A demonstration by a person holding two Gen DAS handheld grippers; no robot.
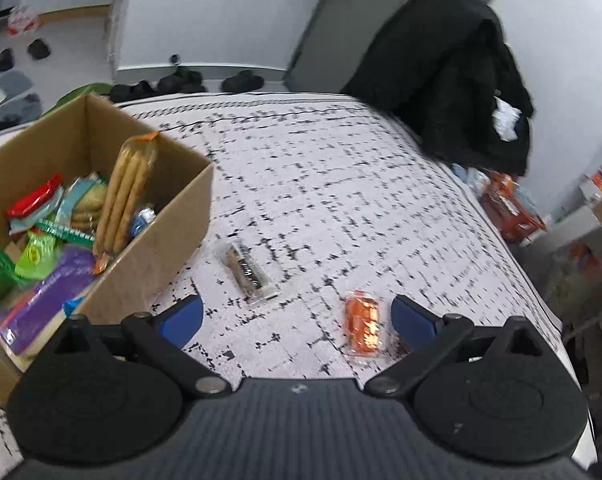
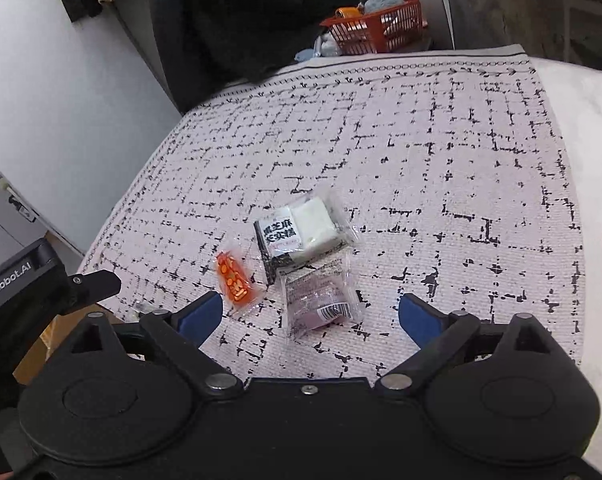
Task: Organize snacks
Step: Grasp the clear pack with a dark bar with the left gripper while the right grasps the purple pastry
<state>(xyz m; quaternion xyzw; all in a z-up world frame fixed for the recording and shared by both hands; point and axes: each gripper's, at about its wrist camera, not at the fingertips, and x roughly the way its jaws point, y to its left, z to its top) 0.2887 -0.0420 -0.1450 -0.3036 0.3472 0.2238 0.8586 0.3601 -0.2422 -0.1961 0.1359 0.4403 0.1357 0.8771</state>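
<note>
A cardboard box [image 1: 169, 216] at the left of the left wrist view holds several snacks, with a tall biscuit pack [image 1: 123, 200] leaning upright inside. On the patterned cloth [image 1: 341, 184] lie a dark bar in clear wrap [image 1: 247, 272] and an orange packet [image 1: 363, 324]. My left gripper [image 1: 297, 320] is open above the cloth, with the orange packet just inside its right finger. In the right wrist view the orange packet [image 2: 235, 278], a black-and-white packet [image 2: 301, 234] and a clear packet with pinkish contents [image 2: 321, 300] lie together. My right gripper [image 2: 311, 318] is open wide, the clear packet just ahead between its fingers, untouched.
A black coat [image 1: 453, 76] hangs over a chair at the table's far side. An orange basket [image 2: 377, 24] stands on the floor beyond. The cloth's right edge [image 2: 573, 240] gives way to a bare white tabletop. The left gripper's body [image 2: 21, 284] shows at the left edge.
</note>
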